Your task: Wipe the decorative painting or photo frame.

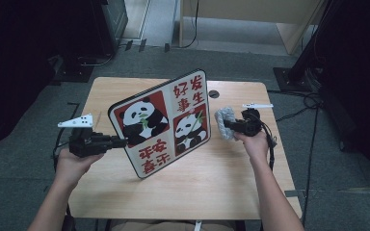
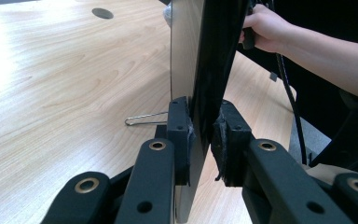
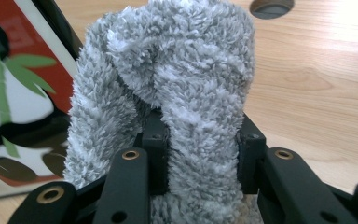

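High view: the panda board (image 1: 166, 122) stands tilted on the desk (image 1: 212, 187) near its centre, printed face toward the person, long axis running from about 7 o'clock at its desk corner up to 1 o'clock. The left gripper (image 1: 120, 141) is clamped on the board's left edge at 9 o'clock. The right gripper (image 1: 227, 124), closed on a folded grey fluffy cloth (image 1: 225, 121), sits just beside the board's right edge at 3 o'clock, so the cloth lies nearer; the board lies toward 9 o'clock from it.
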`<act>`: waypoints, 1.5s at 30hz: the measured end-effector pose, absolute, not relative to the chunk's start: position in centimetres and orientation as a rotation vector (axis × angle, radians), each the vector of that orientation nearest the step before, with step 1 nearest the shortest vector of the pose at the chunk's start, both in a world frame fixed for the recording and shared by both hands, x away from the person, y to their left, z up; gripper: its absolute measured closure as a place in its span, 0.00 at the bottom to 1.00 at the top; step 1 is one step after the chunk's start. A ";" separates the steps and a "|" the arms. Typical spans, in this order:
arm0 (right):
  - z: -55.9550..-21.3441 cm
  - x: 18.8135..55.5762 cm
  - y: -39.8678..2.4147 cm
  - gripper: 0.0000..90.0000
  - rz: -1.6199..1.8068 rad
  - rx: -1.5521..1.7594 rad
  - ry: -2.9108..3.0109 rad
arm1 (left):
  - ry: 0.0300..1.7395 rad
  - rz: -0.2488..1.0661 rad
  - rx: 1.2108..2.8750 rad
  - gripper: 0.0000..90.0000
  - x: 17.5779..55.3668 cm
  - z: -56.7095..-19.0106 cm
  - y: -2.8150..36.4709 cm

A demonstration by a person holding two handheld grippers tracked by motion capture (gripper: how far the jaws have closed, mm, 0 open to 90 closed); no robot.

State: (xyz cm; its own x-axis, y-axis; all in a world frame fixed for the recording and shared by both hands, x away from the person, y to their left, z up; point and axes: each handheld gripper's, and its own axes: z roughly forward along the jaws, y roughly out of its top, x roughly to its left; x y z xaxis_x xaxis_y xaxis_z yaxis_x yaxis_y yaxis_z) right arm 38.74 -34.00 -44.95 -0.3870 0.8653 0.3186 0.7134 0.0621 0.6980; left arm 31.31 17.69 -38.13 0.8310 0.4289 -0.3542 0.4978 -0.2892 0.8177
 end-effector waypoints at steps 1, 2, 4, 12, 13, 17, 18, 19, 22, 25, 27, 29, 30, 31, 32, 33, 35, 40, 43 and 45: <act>-44.9 38.6 -34.1 0.73 1.215 1.615 2.147 | 0.693 -0.079 1.922 0.87 31.3 -38.1 17.7; -44.9 38.5 -34.3 0.73 1.204 1.612 2.148 | 0.692 -0.078 1.922 0.87 31.3 -38.1 17.7; -44.9 38.3 -34.8 0.73 1.179 1.606 2.152 | 0.692 -0.079 1.921 0.87 31.3 -38.1 17.7; -45.3 37.4 -37.1 0.73 1.139 1.632 2.103 | 0.693 -0.082 1.920 0.87 31.3 -38.1 17.7; -45.5 37.3 -37.4 0.72 1.133 1.634 2.100 | 0.693 -0.082 1.920 0.87 31.3 -38.1 17.7; -46.1 37.0 -38.5 0.72 1.128 1.652 2.059 | 0.692 -0.083 1.920 0.87 31.3 -38.1 17.7; -46.3 36.9 -38.7 0.72 1.125 1.651 2.053 | 0.693 -0.084 1.920 0.87 31.3 -38.1 17.7; -46.4 36.8 -39.0 0.72 1.108 1.647 2.055 | 0.695 -0.084 1.920 0.87 31.4 -38.1 17.7; -46.7 36.5 -39.5 0.72 1.065 1.648 2.060 | 0.693 -0.084 1.920 0.87 31.4 -38.2 17.7; -47.1 36.4 -39.8 0.71 1.006 1.632 2.055 | 0.693 -0.084 1.921 0.87 31.4 -38.2 17.7; -47.5 36.4 -39.7 0.71 0.974 1.624 2.065 | 0.691 -0.083 1.922 0.87 31.3 -38.1 17.7; -48.0 36.6 -39.7 0.71 0.933 1.611 2.076 | 0.691 -0.082 1.922 0.87 31.3 -38.1 17.7; -48.2 36.6 -39.6 0.70 0.925 1.607 2.074 | 0.692 -0.082 1.922 0.87 31.3 -38.1 17.7; -48.3 36.7 -39.6 0.70 0.926 1.607 2.073 | 0.692 -0.081 1.923 0.87 31.3 -38.1 17.7; -48.3 36.8 -39.6 0.70 0.928 1.614 2.063 | 0.691 -0.082 1.923 0.87 31.3 -38.1 17.7; -48.4 36.8 -39.6 0.69 0.923 1.612 2.060 | 0.691 -0.082 1.923 0.87 31.3 -38.1 17.7; -48.7 37.0 -39.4 0.67 0.924 1.612 2.065 | 0.691 -0.082 1.923 0.87 31.3 -38.1 17.7; -49.0 37.2 -39.1 0.62 0.939 1.631 2.058 | 0.691 -0.084 1.923 0.87 31.3 -38.2 17.7; -48.9 37.3 -39.1 0.54 0.954 1.665 2.055 | 0.694 -0.086 1.923 0.87 31.3 -38.2 17.7; -48.8 37.3 -39.0 0.51 0.960 1.672 2.058 | 0.695 -0.085 1.922 0.87 31.3 -38.2 17.7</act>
